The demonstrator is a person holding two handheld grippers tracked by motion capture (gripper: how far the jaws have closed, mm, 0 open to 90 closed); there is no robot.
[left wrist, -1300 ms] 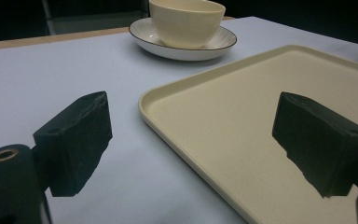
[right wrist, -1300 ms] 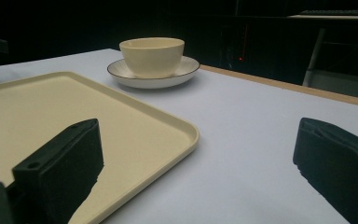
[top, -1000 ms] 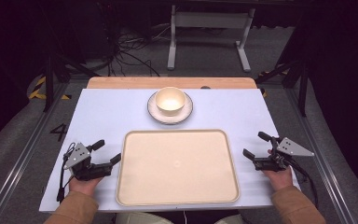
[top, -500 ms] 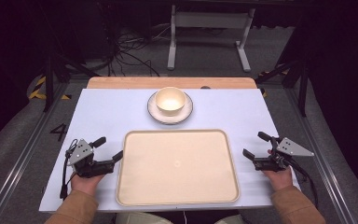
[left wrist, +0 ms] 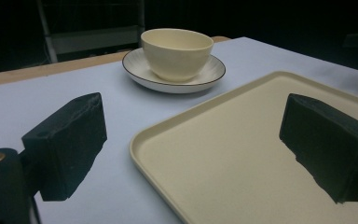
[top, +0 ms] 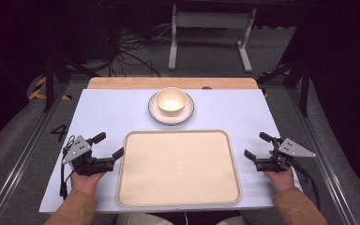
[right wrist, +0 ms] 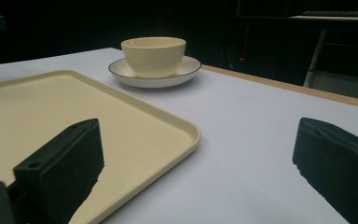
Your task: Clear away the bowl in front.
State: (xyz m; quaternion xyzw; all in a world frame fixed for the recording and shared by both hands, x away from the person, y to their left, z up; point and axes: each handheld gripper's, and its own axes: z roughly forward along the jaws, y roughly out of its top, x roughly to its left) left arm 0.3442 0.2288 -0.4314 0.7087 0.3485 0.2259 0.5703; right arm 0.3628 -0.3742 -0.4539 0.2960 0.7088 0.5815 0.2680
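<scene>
Spreading wide and holding nothing, the jaws of the left gripper [top: 108, 146] straddle the near-left edge of the cream rectangular plastic tray [top: 178, 167]: in the left gripper view one jaw hangs over the tray's floor and the other over bare table outside its rim. The right gripper [top: 258, 146] has its jaws just as wide and empty. From the high view it sits just off the tray's right edge, and in the right gripper view one jaw stands in front of the tray's surface while the other is over open table.

Beyond the tray's far edge, close to it but apart, a cream ceramic bowl [top: 171, 101] stands upright in a white, dark-rimmed saucer [top: 170, 113], both resting on the pale blue table [top: 243, 112].

The tray looks like the thing about to be gripped, one gripper at each side. Its rim is low and shallow, so jaws closing too high could slip off it. If one side lifts before the other, the tray would tilt. A forward push while gripping could slide the tray into the saucer and jolt the bowl.
</scene>
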